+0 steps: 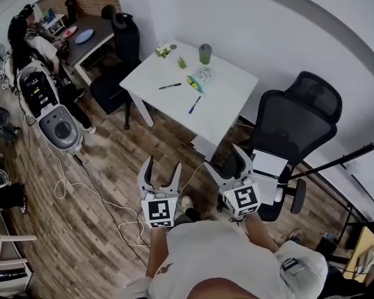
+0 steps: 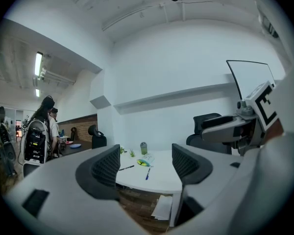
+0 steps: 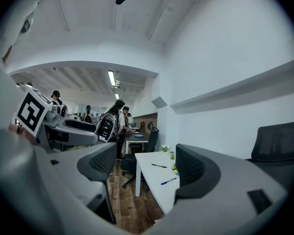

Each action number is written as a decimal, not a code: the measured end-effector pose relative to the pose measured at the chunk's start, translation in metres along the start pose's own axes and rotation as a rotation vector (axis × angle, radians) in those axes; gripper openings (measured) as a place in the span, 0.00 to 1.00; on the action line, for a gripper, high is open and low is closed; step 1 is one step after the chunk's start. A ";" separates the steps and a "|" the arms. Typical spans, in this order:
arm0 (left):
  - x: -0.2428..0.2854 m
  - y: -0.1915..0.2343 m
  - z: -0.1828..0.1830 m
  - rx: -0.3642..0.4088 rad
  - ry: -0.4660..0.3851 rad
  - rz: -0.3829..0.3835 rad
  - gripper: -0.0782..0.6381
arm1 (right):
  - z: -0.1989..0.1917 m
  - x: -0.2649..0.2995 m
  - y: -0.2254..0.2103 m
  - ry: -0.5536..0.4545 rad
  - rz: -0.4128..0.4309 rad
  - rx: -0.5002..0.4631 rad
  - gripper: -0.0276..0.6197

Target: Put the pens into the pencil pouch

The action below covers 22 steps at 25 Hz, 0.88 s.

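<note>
I hold two grippers over the wooden floor point(image 1: 112, 185), well short of the white surface point(image 1: 230, 101). My left gripper point(image 1: 163, 167) has its jaws apart with nothing between them, and my right gripper point(image 1: 227, 161) is spread and empty too.

On the surface I count two pens, well apart from both grippers: one black pen point(image 1: 170, 86) and one blue pen point(image 1: 194, 104), lying apart from each other. Between them and the far edge lies one pale pencil pouch point(image 1: 204, 75), with a green-and-yellow patch point(image 1: 194, 83) touching it. It is too small for me to tell whether that patch is part of the pouch or a separate thing, or whether the pouch is open.

There is also one dark cup point(image 1: 204, 53) and two small plants point(image 1: 164, 51) near the far edge. I count two black office chairs point(image 1: 299, 117), one beside my right gripper and one at the surface's far left.

In my right gripper view the right-hand jaw covers most of the pouch.
</note>
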<state>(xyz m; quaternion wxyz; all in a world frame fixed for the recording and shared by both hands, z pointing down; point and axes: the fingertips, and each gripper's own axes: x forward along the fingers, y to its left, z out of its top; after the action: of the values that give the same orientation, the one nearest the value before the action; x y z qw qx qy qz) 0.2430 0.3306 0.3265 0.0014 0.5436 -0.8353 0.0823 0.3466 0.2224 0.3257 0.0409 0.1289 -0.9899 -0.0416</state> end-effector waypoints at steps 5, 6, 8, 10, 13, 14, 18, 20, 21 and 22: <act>0.025 0.031 -0.002 0.000 -0.010 -0.017 0.57 | 0.001 0.037 0.003 0.010 -0.018 -0.009 0.62; 0.029 0.037 -0.002 -0.002 -0.011 -0.021 0.57 | 0.001 0.044 0.004 0.012 -0.022 -0.010 0.62; 0.038 0.049 -0.003 -0.002 -0.014 -0.030 0.56 | 0.002 0.057 0.005 0.016 -0.032 -0.012 0.62; 0.045 0.061 -0.004 -0.001 -0.018 -0.041 0.56 | 0.003 0.069 0.007 0.016 -0.045 -0.011 0.62; 0.058 0.075 -0.009 -0.005 -0.022 -0.054 0.56 | 0.000 0.086 0.009 0.020 -0.059 -0.015 0.62; 0.063 0.079 -0.010 -0.007 -0.023 -0.058 0.56 | -0.001 0.092 0.008 0.025 -0.062 -0.016 0.62; 0.083 0.095 -0.013 -0.008 -0.026 -0.071 0.56 | -0.003 0.117 0.003 0.036 -0.074 -0.022 0.62; 0.094 0.104 -0.013 -0.010 -0.030 -0.074 0.55 | -0.002 0.130 0.001 0.038 -0.077 -0.029 0.62; 0.099 0.108 -0.014 -0.012 -0.032 -0.075 0.55 | -0.002 0.136 0.000 0.039 -0.078 -0.031 0.62; 0.104 0.112 -0.015 -0.014 -0.032 -0.076 0.55 | -0.003 0.142 -0.001 0.041 -0.078 -0.032 0.62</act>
<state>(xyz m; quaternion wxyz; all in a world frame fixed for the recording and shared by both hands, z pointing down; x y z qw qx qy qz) 0.0979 0.2828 0.3355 -0.0049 0.5760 -0.8146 0.0676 0.2101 0.1841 0.3383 0.0616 0.1674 -0.9824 -0.0563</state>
